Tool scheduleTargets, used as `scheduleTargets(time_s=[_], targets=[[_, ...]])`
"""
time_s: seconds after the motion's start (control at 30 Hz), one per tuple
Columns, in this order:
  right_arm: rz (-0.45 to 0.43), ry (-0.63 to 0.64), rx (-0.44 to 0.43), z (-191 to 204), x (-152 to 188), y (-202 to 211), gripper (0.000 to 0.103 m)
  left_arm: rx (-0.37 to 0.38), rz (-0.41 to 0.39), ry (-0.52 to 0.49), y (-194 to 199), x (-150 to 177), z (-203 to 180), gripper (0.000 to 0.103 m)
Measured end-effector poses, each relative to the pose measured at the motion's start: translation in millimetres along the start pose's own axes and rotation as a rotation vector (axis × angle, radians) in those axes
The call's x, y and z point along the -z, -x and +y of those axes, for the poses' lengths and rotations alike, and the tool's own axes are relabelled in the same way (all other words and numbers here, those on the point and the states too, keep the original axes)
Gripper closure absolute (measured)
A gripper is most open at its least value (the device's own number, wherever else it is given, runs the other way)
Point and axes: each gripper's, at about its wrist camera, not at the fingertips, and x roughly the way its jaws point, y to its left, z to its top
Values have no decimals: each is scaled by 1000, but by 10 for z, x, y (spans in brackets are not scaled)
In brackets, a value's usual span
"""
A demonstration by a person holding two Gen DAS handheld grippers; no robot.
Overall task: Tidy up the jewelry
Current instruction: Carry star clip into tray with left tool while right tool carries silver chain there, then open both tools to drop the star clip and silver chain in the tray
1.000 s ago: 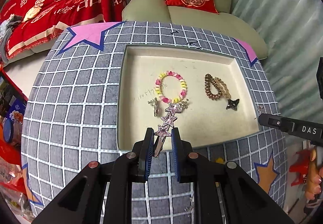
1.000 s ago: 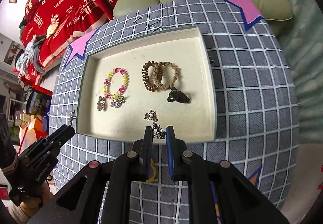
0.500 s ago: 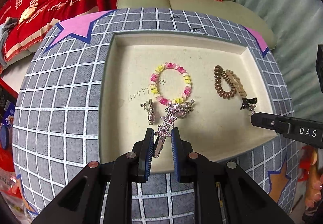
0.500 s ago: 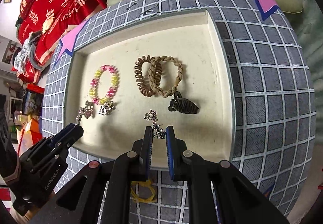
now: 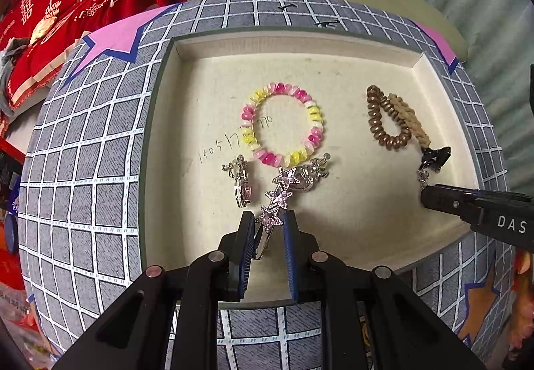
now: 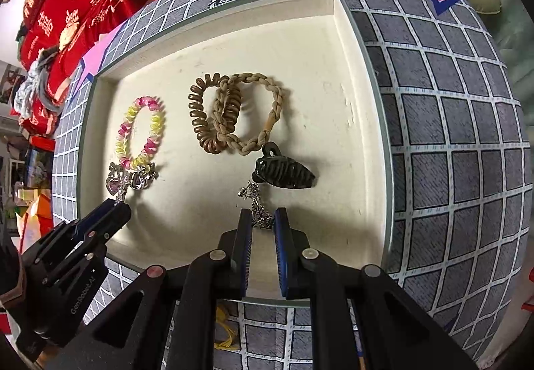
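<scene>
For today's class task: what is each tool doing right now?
Left tool: shut on star clip.
Right tool: shut on silver charm.

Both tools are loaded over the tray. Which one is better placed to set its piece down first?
Probably right. The right tool holds a small silver chain piece above bare tray floor beside the black claw clip. The left tool's star clip overlaps the beaded bracelet and heart earrings.
</scene>
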Motion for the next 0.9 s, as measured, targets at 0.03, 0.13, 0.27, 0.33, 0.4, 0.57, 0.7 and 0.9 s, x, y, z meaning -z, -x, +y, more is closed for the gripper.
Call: scheduleTargets(time_s=[0.03,0.13,0.27,0.33,0.4,0.57,0.7,0.9], targets=[[-1,6,3,5,-2,1,88,-3,1,-1,-8,4,-8,76],[-2,11,8,9,0,4,88,-25,0,-22,-14,12,-57,76],[1,11,7,11,-2,1,85,-47,6,-46,-14,7,-104,75],[3,9,-5,14,-5,4,70,-54,5,-47,-4,6,-108,76],[-7,7,-5,17,3,27,56,-59,-2,-48,18,6,-110,75],[-29,-18,-52,1,-4,104,56,-61,-23,-59,93,-4,-120,75],[-54,-26,-72,9,-13,202,56,-61,-41,-60,157,-22,-115,75],[-76,-45,-87,7,-26,312,56,-73,-108,-27,317,-31,-73,5]])
